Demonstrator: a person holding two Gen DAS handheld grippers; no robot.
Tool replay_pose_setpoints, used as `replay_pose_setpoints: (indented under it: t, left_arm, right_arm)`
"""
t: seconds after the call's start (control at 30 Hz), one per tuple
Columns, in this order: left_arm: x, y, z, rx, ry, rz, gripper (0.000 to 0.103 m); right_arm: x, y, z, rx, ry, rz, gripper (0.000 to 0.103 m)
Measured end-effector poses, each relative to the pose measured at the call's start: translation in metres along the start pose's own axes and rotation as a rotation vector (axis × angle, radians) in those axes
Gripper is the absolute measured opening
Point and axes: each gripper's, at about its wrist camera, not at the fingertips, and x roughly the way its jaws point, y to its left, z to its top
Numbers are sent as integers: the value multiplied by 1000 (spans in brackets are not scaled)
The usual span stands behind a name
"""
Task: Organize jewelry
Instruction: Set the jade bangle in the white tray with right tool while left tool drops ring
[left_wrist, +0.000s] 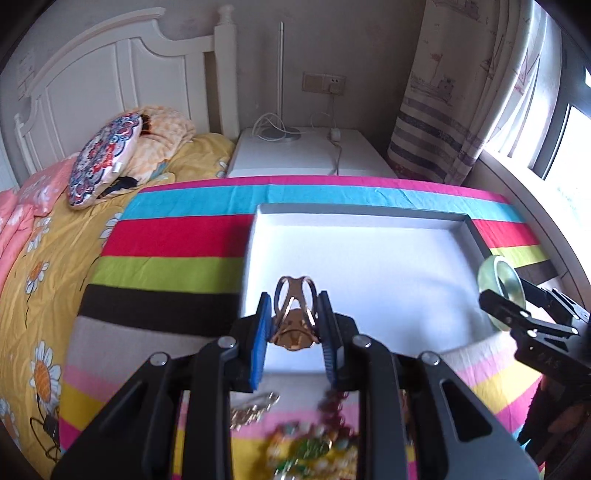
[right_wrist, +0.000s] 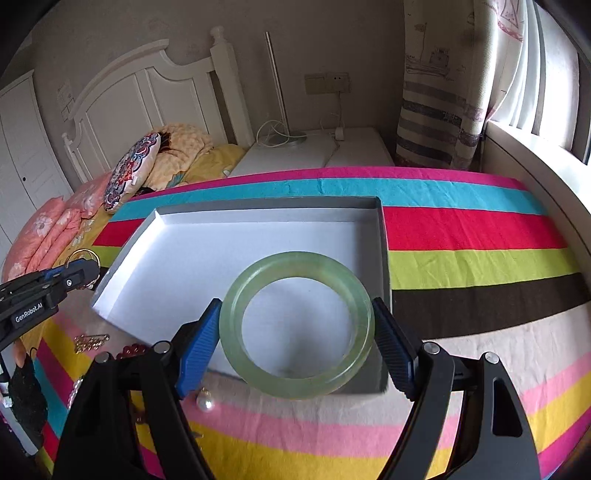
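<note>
My left tongs (left_wrist: 295, 325) are squeezed almost together on a gold ring piece (left_wrist: 295, 314), one blue pad on each side of its thin loops. It looks light and hard, but the loops are skinny and smooth, so I think it could twist or slip if I squeeze too hard or too softly. My right tongs (right_wrist: 297, 332) are spread wide, with a pad on each side of a green bangle (right_wrist: 295, 325). The bangle looks thick, stiff and slippery, and I think it could crack if dropped, so holding it across its outer edge seems best. Both things hang over the near edge of the white box (right_wrist: 382, 236). More jewelry (left_wrist: 310, 446) lies on the striped cloth (right_wrist: 480, 266) below.
</note>
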Motion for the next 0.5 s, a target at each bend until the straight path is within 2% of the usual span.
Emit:
replay_pose_setpoints:
  t: [0.2, 0.37, 0.43, 0.47, 0.5]
  left_arm:
    - [54, -7, 23, 19, 83, 38, 25]
    - [79, -3, 31, 5, 121, 59, 25]
    - [87, -3, 30, 1, 135, 66, 25]
    - [90, -2, 29, 0, 136, 73, 29]
    - [92, -3, 28, 3, 139, 83, 48]
  right_arm:
    - [37, 6, 14, -17, 71, -37, 76]
    - [60, 13, 20, -32, 129, -80, 77]
    - [62, 16, 19, -38, 113, -100, 77]
    - [61, 18, 19, -48, 97, -107, 79]
    - [59, 20, 19, -55, 87, -109, 87]
